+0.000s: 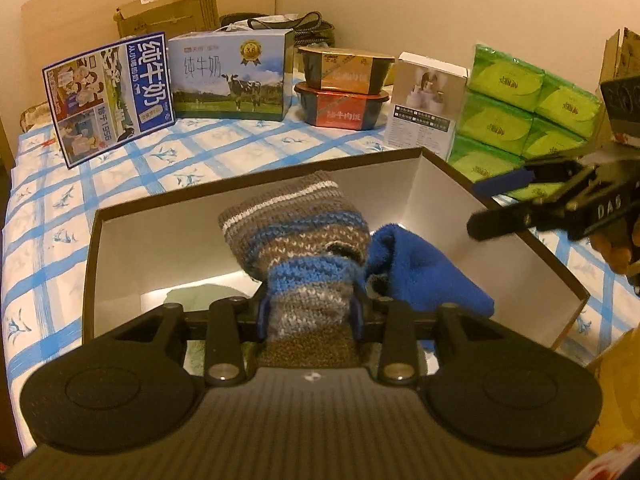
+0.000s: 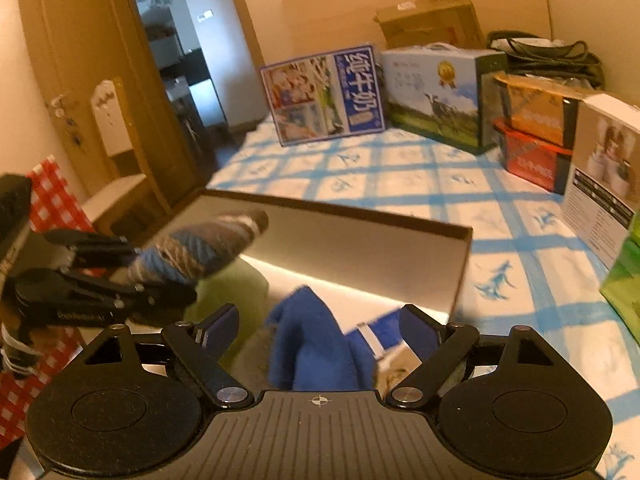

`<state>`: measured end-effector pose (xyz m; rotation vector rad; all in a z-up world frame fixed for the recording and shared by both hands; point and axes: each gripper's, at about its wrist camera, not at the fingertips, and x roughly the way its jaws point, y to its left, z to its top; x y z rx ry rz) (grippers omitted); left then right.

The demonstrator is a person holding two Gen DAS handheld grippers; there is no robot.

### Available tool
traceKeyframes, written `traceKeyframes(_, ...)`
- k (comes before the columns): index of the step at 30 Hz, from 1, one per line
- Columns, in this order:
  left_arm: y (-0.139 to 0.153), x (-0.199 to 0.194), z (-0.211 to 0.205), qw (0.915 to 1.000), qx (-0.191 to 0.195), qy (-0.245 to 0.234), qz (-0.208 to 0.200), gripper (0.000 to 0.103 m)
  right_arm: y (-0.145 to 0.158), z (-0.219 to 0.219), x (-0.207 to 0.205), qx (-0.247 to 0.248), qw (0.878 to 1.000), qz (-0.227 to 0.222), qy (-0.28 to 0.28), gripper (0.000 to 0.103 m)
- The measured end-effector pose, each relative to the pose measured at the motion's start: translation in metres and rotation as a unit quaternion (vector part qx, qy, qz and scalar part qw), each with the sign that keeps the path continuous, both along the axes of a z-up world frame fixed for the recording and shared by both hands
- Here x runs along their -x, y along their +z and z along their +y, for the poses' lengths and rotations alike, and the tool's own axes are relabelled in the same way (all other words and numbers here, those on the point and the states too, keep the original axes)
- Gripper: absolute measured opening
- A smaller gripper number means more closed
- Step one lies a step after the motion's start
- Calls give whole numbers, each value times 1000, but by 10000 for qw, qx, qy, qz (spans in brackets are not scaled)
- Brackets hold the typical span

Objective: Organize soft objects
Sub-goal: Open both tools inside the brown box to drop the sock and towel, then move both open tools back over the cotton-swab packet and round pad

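Note:
My left gripper (image 1: 310,314) is shut on a striped knitted sock (image 1: 296,236) in brown, blue and white, and holds it over an open brown box (image 1: 256,184) with a white inside. A blue fleece cloth (image 1: 416,268) lies in the box to the right of the sock. A pale green cloth (image 1: 196,296) lies on the box floor. My right gripper (image 2: 320,328) is open and empty above the blue cloth (image 2: 316,340); it shows at the right of the left wrist view (image 1: 500,204). The sock (image 2: 200,248) and the left gripper (image 2: 120,276) show at the left of the right wrist view.
The box sits on a bed with a blue checked sheet (image 1: 120,184). Along the back stand two milk cartons (image 1: 112,96) (image 1: 232,76), stacked food tubs (image 1: 344,88), a white carton (image 1: 424,108) and green tissue packs (image 1: 520,112). A doorway (image 2: 176,52) is at left.

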<state>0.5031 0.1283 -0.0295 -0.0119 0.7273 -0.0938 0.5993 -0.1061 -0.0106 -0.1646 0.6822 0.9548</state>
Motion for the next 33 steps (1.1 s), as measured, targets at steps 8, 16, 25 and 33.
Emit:
traceKeyframes(8,3,-8,-3,9993,-259,201,-169,66,-2,-9,7,92,9999,-54,-81,87)
traceKeyframes(16,5,3,2,9997,-180,187,11,66,5,-21,23,61,9997,-124,-216,87)
traceKeyframes(25,24,36,6,9996,-141,224,23,66,28,-56,41,37,9931,-323,-1123,87)
traceKeyframes(33,44,76,9,9995,31,295,-88,66,42,-110,81,-270,9718,-396,-2308,87)
